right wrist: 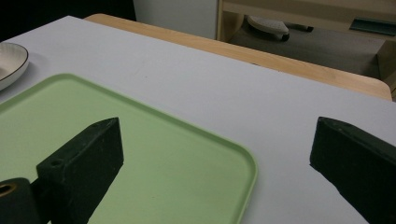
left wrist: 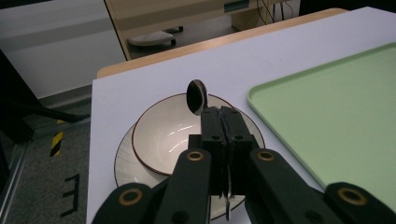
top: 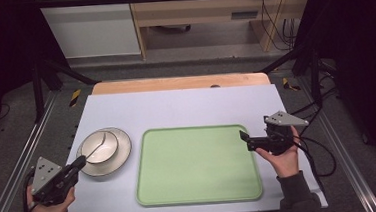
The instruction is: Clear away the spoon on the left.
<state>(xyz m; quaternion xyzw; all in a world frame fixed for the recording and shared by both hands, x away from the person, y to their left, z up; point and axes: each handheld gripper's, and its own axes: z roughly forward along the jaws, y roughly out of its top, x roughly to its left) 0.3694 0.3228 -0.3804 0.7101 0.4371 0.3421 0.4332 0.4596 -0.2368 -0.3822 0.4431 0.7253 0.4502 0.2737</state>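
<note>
At lower left of the high view, the left gripper (top: 79, 164) has its fingers clamped on a spoon (left wrist: 197, 96) over the bowl (top: 100, 146) on its plate (top: 122, 158), while the right gripper (top: 244, 136), fingers apart, waits beside the bare green tray (top: 196, 185), so any transfer looks barely begun.

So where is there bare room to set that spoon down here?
The green tray lies wholly bare. So does the white mat's far strip, beyond tray and plate. The near-left corner is crowded: bowl on plate, left gripper clamping the spoon above them.
</note>
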